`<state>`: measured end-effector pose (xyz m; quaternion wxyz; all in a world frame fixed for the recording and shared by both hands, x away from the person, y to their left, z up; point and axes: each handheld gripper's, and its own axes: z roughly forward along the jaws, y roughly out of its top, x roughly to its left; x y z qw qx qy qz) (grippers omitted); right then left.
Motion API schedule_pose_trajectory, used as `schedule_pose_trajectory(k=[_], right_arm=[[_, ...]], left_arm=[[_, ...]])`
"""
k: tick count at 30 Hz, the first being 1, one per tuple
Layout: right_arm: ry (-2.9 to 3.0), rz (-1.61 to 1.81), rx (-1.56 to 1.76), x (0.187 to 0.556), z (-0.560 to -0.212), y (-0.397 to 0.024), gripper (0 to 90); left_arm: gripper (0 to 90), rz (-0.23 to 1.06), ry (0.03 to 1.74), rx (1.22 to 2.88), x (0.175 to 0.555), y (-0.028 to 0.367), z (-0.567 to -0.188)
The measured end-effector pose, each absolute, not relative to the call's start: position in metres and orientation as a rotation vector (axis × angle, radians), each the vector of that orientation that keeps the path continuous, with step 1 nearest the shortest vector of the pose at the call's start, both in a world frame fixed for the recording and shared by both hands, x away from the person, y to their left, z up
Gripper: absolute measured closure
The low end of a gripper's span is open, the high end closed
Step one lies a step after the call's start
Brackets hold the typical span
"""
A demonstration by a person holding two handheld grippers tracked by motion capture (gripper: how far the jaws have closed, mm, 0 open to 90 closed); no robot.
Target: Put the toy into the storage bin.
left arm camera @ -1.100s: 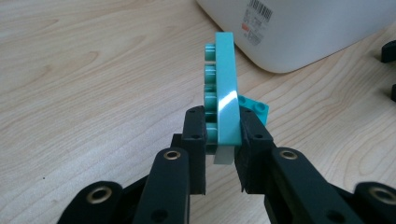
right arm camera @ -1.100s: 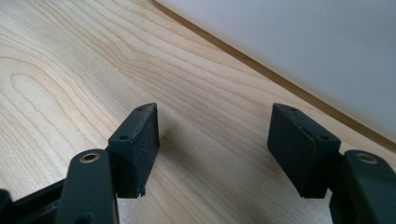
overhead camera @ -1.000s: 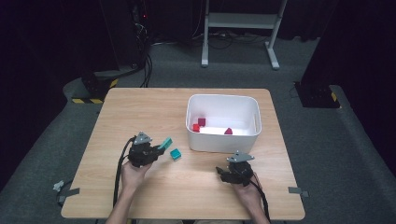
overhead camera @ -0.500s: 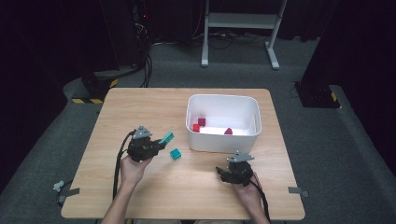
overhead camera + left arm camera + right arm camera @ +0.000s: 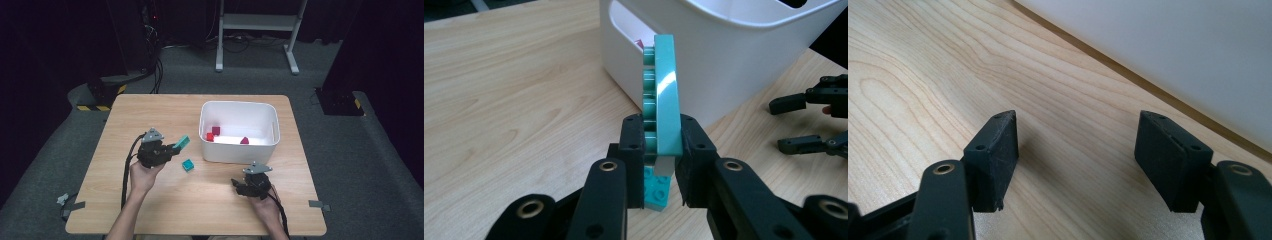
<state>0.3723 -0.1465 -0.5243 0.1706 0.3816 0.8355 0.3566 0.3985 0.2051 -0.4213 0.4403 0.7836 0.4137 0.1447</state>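
Left gripper view: teal plate brick (image 5: 663, 97) clamped edgewise in the left tongs (image 5: 663, 165), lifted above a small teal brick (image 5: 188, 165) on the bench (image 5: 150, 210), near the white bin (image 5: 239, 150). Right tongs (image 5: 1083, 150) gape empty.

This is a lab or recording studio: a lone wooden counter (image 5: 150, 110) on grey carpet (image 5: 350, 165), black curtains (image 5: 60, 40) all round, cables (image 5: 157, 70) trailing across the floor, hazard-striped tape (image 5: 102, 107), a white metal stand (image 5: 255, 22) behind.
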Motion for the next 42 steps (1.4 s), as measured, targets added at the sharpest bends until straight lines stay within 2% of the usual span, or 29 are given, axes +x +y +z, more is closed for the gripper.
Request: schedule_pose_trajectory(k=[20, 42], right_arm=[[2.374, 1.012, 1.083, 0.372, -0.524, -0.147, 34.0], [2.376, 1.011, 1.082, 0.372, -0.524, -0.146, 33.3]], left_arm=[[75.3, 0.342, 0.979, 1.893, 0.41, 0.195, -0.387], [75.3, 0.291, 0.94, 1.895, 0.433, 0.167, -0.37]])
